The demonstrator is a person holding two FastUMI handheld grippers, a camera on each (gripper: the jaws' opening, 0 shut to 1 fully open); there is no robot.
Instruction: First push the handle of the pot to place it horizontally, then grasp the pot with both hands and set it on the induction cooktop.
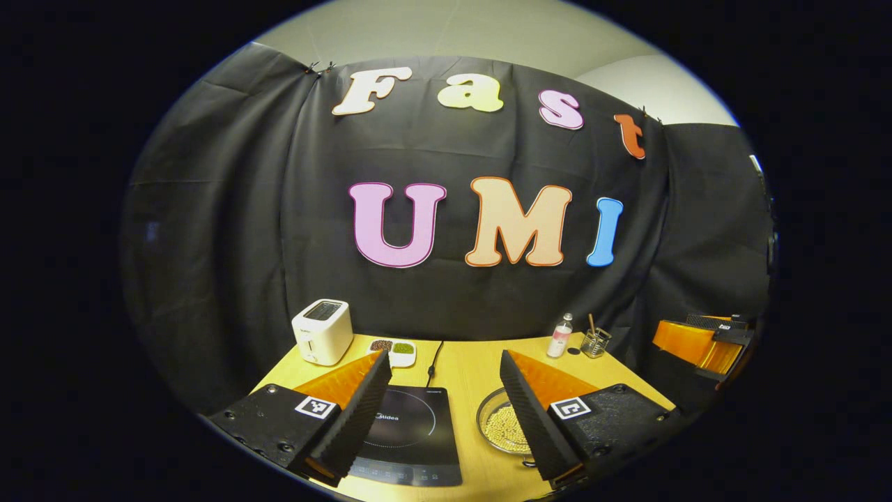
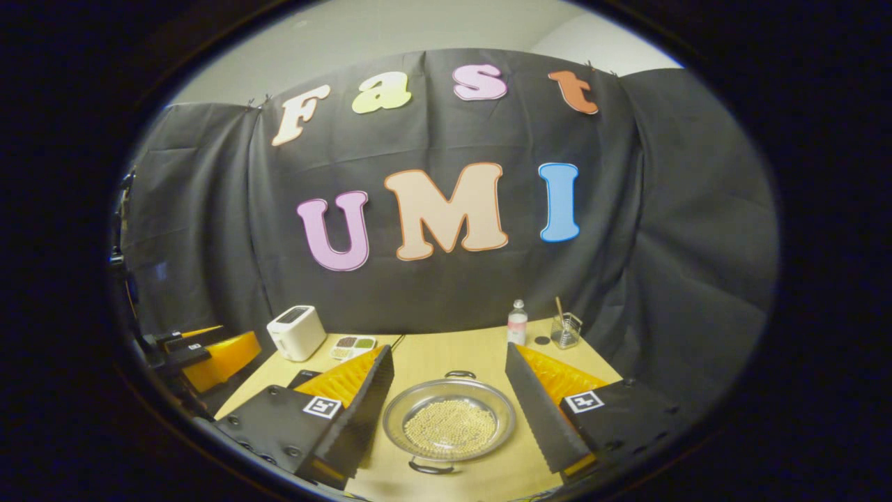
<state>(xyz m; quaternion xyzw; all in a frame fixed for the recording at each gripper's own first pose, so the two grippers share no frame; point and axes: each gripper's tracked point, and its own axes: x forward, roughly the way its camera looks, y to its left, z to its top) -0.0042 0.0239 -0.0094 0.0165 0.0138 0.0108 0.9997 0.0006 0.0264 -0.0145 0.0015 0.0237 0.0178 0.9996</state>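
While the pot (image 2: 449, 418) is sitting low in the centre of the right gripper view, it is resting on the bench (image 2: 453, 355) between the spread fingers of the right gripper (image 2: 449, 415), which are touching nothing. It is looking like a shallow silvery metal pan, holding a heap of small pale beads, with two dark loop handles: one at the far rim (image 2: 460, 374) and one at the near rim (image 2: 430, 467), so they are lining up toward and away from the camera.

In the left gripper view the pot (image 1: 503, 425) is showing partly behind a finger at lower right, just beside the single black induction cooktop (image 1: 411, 436), whose cord (image 1: 433, 362) is running toward the back. The left gripper (image 1: 442, 425) is hovering with its fingers wide apart, the cooktop lying between them; the right gripper (image 1: 704, 341) is appearing at the right edge of this view, and the left gripper (image 2: 202, 352) is showing at the left edge of the right gripper view.

Farther back, one white toaster (image 2: 296, 332) is standing at the left, with one small divided dish of beans (image 2: 353, 345) just beside it. At the back right, one small clear bottle (image 2: 516, 322) and one glass jar holding a stick (image 2: 566, 329) are standing near each other, a small dark cap (image 2: 541, 341) lying between them. Nothing is lying between pot and cooktop.
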